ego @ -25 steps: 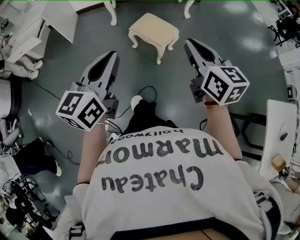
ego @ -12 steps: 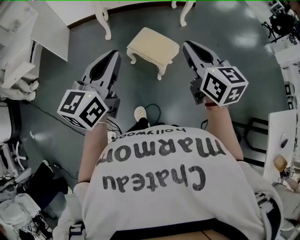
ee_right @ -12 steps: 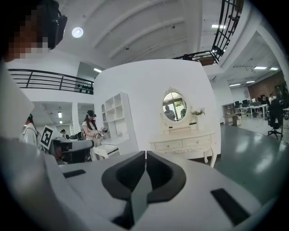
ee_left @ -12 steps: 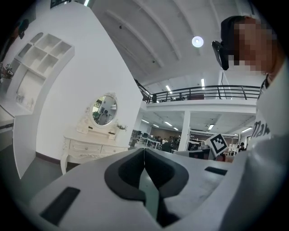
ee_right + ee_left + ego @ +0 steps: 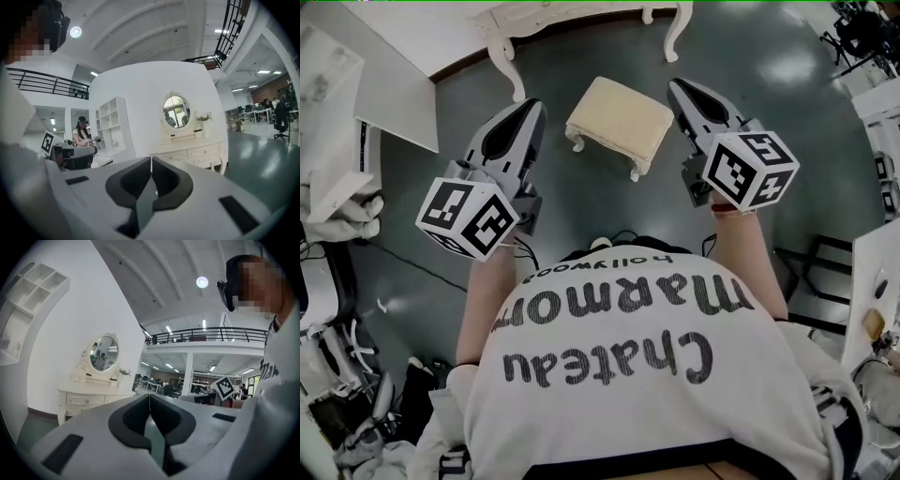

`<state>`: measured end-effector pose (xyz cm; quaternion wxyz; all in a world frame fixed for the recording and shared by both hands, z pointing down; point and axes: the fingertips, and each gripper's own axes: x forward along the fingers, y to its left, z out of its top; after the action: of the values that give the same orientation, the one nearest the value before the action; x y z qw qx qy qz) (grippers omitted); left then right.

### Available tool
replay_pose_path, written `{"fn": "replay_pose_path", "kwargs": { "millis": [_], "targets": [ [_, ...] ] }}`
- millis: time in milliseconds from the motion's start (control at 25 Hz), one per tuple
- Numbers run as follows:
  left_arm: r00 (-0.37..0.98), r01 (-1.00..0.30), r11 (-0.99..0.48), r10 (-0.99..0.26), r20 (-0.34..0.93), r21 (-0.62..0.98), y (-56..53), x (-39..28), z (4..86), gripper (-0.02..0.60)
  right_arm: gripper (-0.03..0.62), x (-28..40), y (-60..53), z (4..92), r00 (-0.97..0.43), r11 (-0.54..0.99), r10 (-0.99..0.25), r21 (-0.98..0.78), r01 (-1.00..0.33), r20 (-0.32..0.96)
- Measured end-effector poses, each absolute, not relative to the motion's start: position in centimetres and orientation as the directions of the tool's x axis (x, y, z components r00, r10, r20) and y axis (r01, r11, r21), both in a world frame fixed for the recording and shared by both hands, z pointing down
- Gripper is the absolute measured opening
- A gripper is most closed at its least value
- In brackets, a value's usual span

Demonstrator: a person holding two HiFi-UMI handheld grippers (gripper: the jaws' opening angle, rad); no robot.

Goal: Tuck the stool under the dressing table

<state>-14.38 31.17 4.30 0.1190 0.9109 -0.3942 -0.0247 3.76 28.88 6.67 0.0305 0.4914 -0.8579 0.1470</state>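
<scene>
Stool (image 5: 620, 122) fully visible; dressing table (image 5: 564, 14) cropped by top edge.

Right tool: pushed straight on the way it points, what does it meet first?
Probably the dressing table, near its left end; depth is unclear. The right tool, shut and empty, seems to point above the stool.

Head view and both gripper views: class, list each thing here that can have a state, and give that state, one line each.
stool, upright on the floor, out in front of the dressing table, not tucked under, untouched.
dressing table, standing by the wall, drawers shut.
left gripper, shut, nothing between its jaws.
right gripper, shut, nothing between its jaws.
</scene>
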Motion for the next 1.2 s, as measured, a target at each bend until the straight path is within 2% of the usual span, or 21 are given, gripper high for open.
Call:
{"fn": "replay_pose_path", "kwargs": {
  "millis": [560, 1200],
  "targets": [
    [0.739, -0.66, -0.635, -0.644, 0.197, 0.402, 27.7, -12.4, 13.7, 0.023, 0.028, 5.8, 26.9, 14.8, -0.436, 0.357, -0.803, -0.258, -0.898, 0.407],
    [0.714, -0.7, -0.565, -0.547, 0.437, 0.437, 16.1, -7.1, 23.4, 0.023, 0.028, 10.1, 15.5, 26.7, -0.499, 0.286, -0.671, -0.429, -0.857, 0.549]
  ]
}}
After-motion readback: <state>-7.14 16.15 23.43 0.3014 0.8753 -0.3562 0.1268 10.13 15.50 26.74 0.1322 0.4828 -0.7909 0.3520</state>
